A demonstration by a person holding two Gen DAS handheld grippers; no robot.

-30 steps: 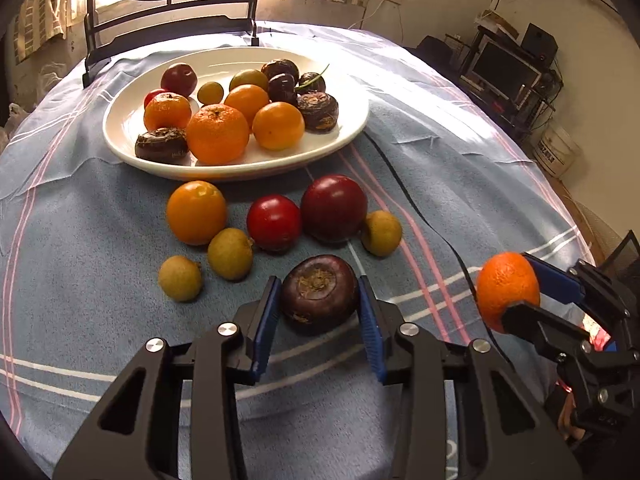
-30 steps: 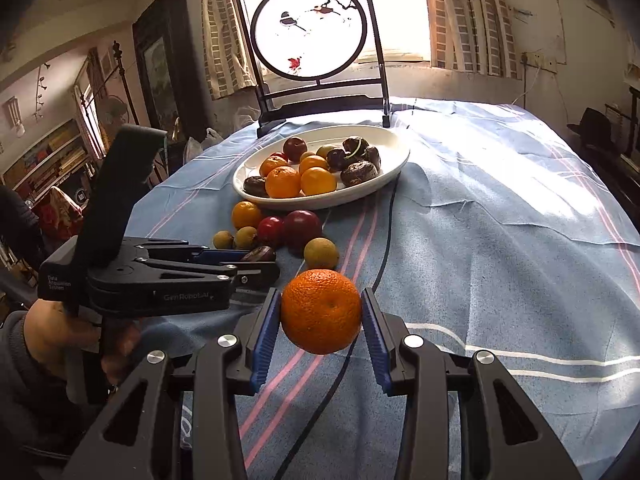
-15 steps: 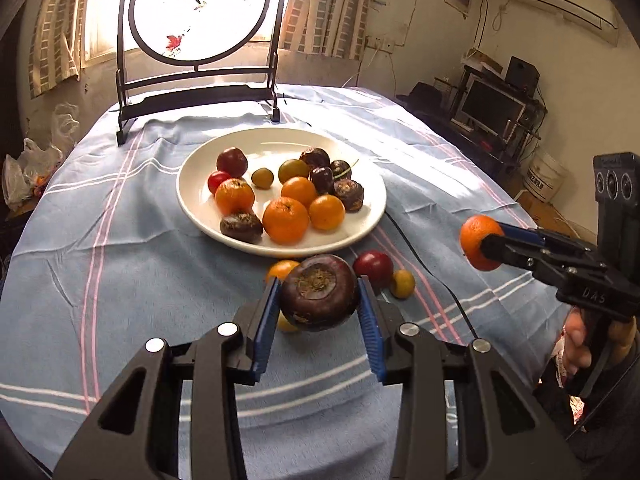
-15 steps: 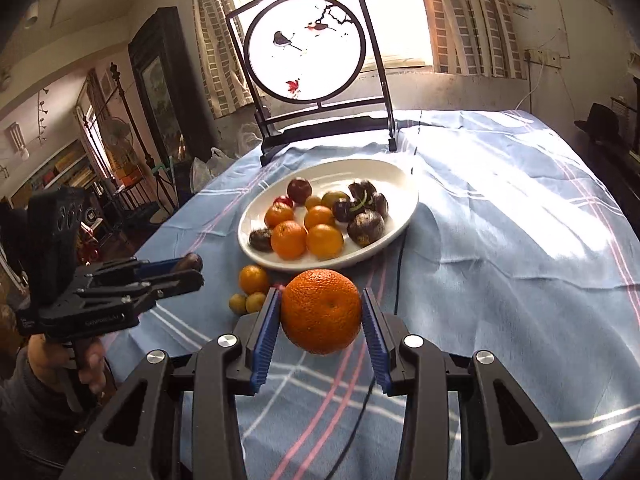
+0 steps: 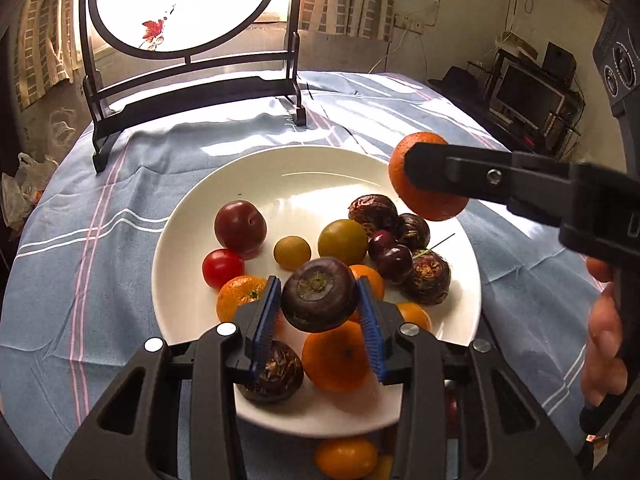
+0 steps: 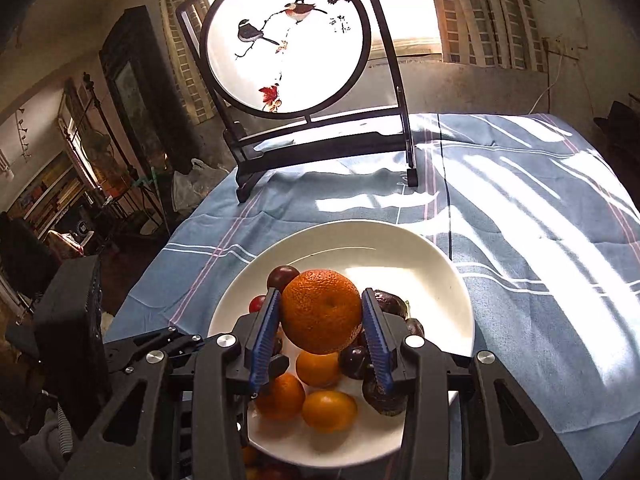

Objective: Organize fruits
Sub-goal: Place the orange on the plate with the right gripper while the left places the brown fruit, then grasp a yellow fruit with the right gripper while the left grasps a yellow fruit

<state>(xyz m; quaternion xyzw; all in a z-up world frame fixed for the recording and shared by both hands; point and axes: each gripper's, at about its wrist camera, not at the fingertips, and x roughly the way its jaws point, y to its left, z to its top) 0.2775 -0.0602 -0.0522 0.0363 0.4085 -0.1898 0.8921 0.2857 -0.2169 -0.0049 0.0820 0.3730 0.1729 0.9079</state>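
Observation:
A dark purple water-chestnut-like fruit (image 5: pixel 318 300) sits between the blue pads of my left gripper (image 5: pixel 320 312), whose jaws are opening; it hangs over the near part of the white plate (image 5: pixel 280 184). My right gripper (image 6: pixel 322 328) has an orange mandarin (image 6: pixel 322 312) between its pads, its jaws also opening, above the same plate (image 6: pixel 400 256). From the left wrist view the mandarin (image 5: pixel 428 178) hangs over the plate's right rim. Several mandarins, dark fruits, plums and small yellow-green fruits lie on the plate.
A round painted screen (image 5: pixel 184 4) on a black stand rises behind the plate. Blue striped cloth (image 6: pixel 540 240) covers the table. Loose fruits (image 5: pixel 346 458) lie just in front of the plate. A hand (image 5: pixel 604 344) grips the right tool.
Both grippers have moved forward from the loose fruits to above the plate, each carrying its fruit. The plate now fills the middle of both views.

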